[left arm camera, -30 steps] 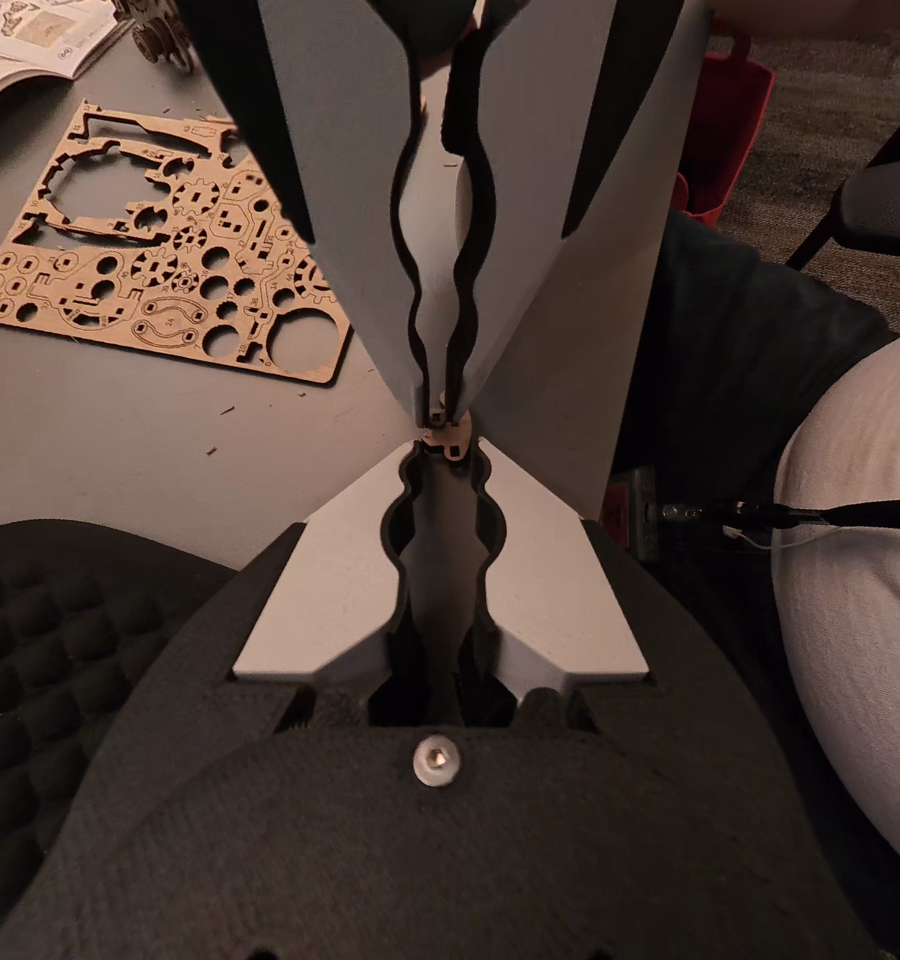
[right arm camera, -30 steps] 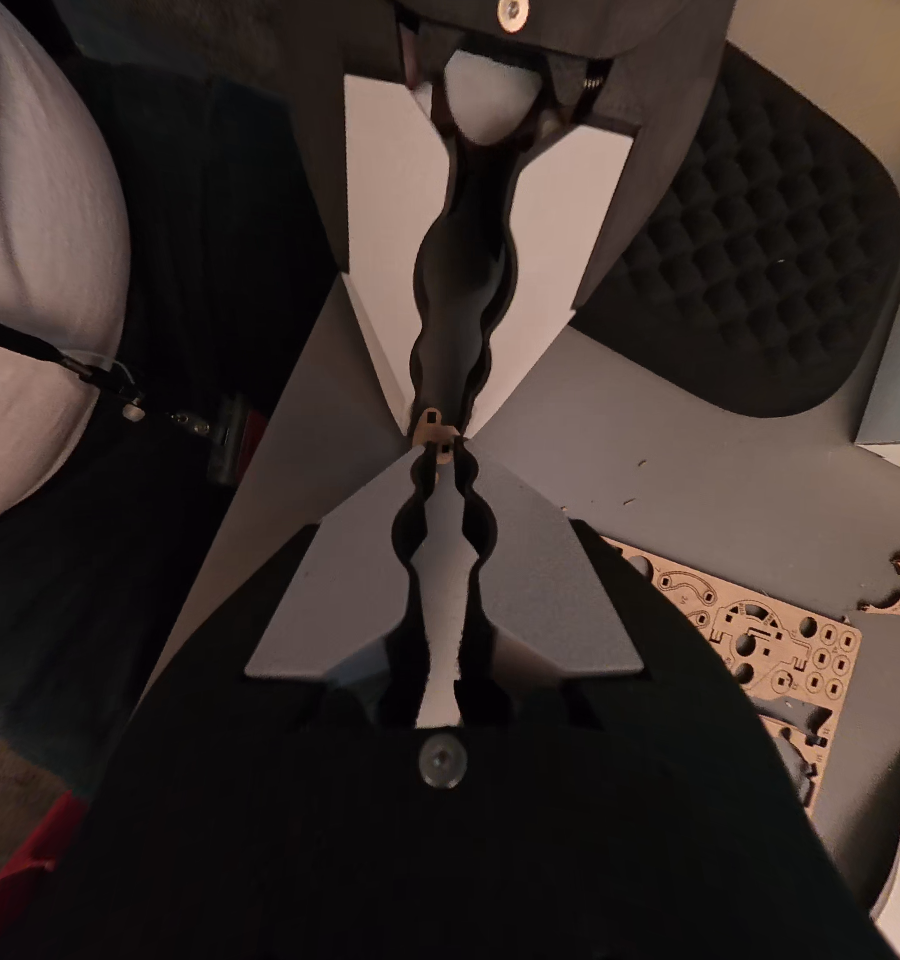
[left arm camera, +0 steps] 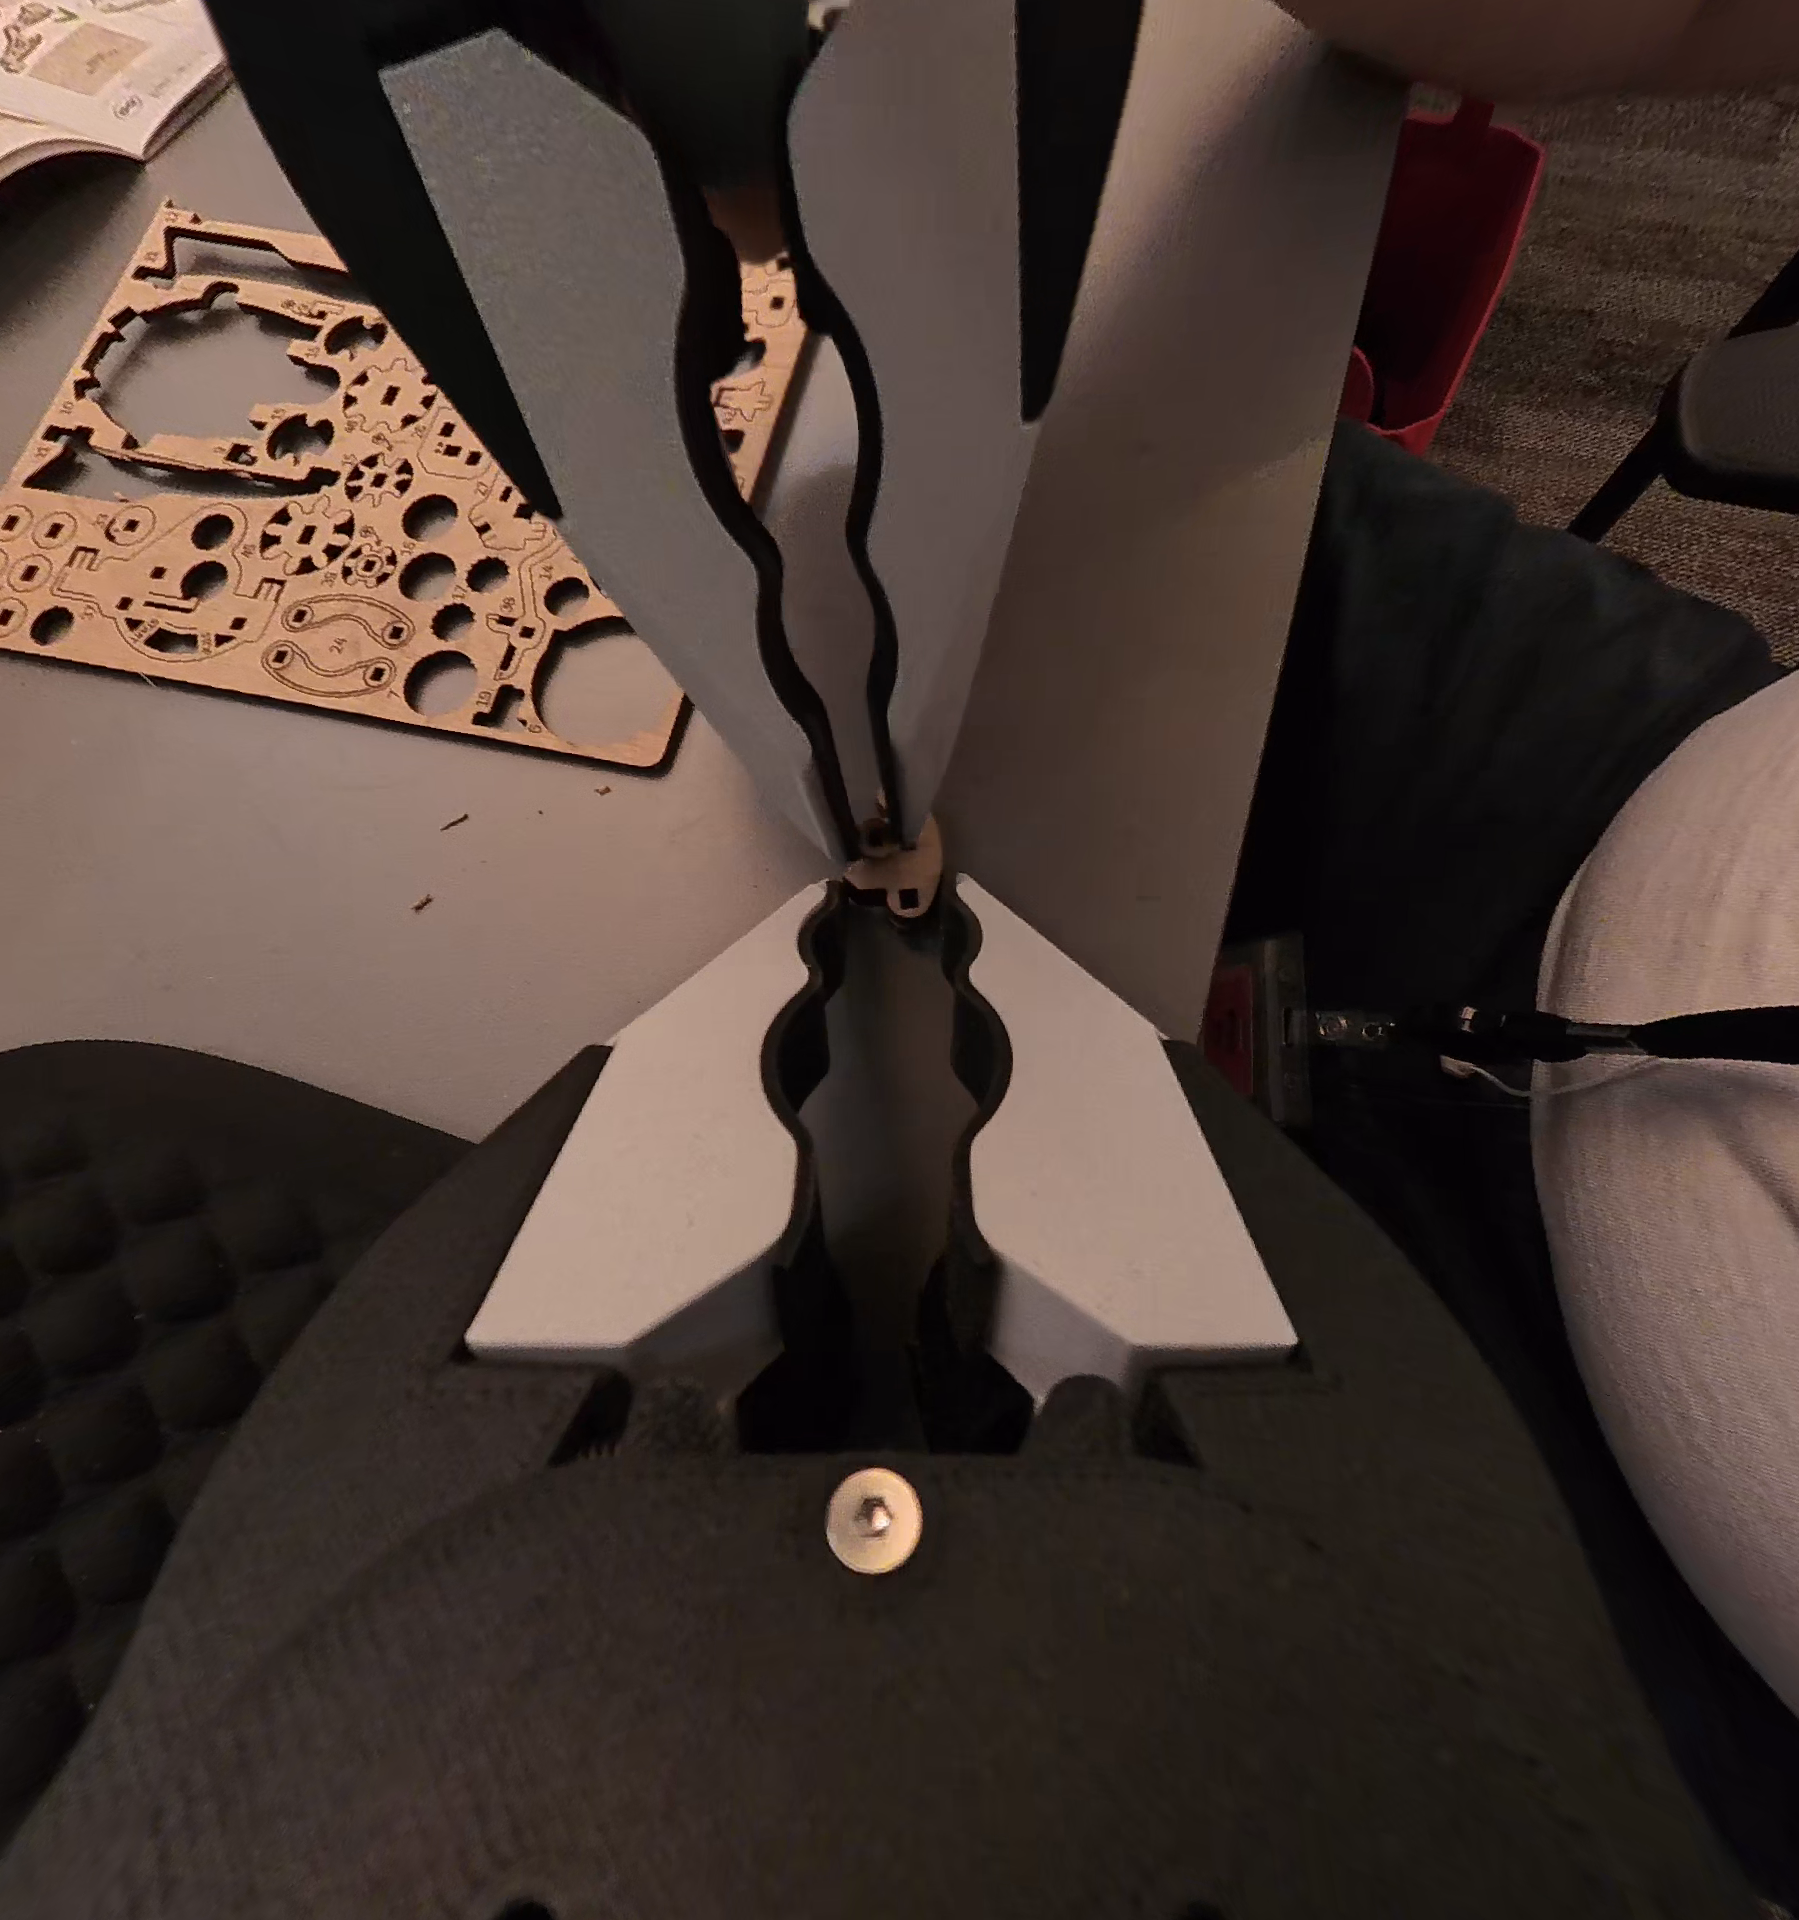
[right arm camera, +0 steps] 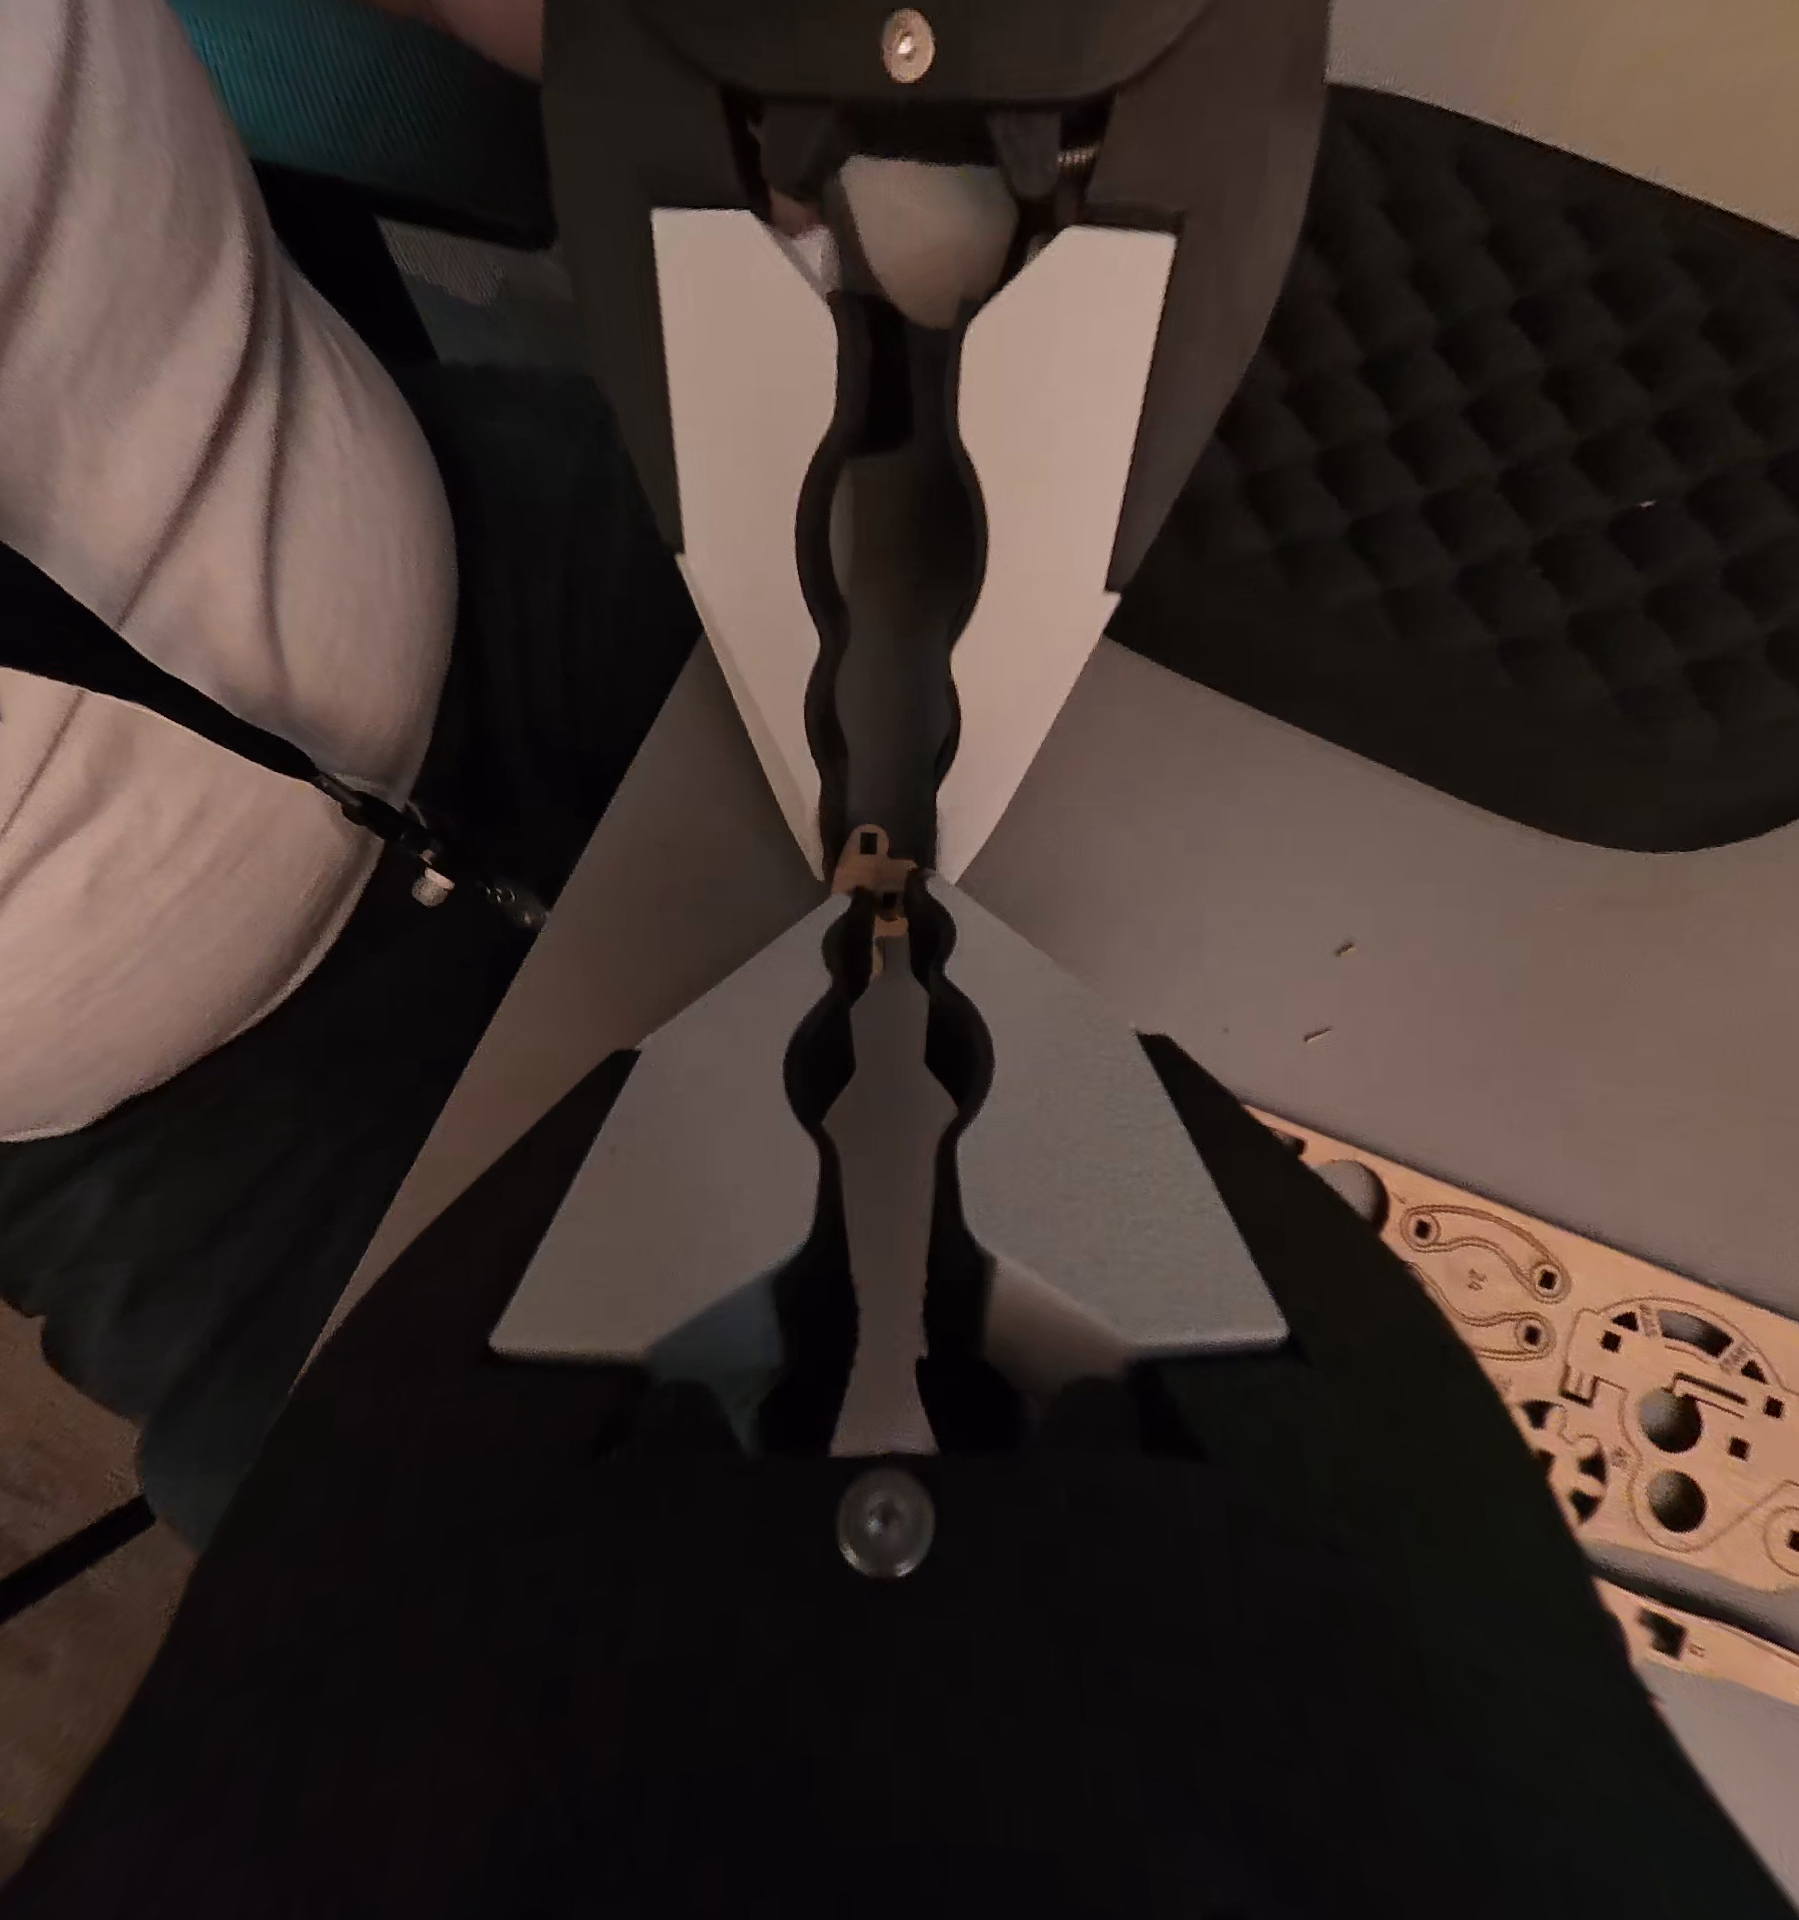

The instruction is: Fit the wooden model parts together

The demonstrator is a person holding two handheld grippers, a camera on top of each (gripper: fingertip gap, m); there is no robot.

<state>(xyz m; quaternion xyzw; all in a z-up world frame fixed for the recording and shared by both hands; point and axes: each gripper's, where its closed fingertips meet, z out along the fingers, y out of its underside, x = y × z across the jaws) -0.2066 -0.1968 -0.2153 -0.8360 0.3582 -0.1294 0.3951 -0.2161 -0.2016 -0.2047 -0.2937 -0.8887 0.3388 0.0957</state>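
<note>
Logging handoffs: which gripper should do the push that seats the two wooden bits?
Probably the right gripper: it pinches the small piece near its tips. The left gripper clamps the flat notched piece and seems better suited to bracing.

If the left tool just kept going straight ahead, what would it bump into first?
The left tool would almost at once meet the right tool, tip to tip, with only the small wooden parts pinched between them.

Tan perforated wooden sheet (left arm camera: 282, 540); black dimpled foam pad (left arm camera: 74, 1299); grey table (left arm camera: 251, 883).
</note>
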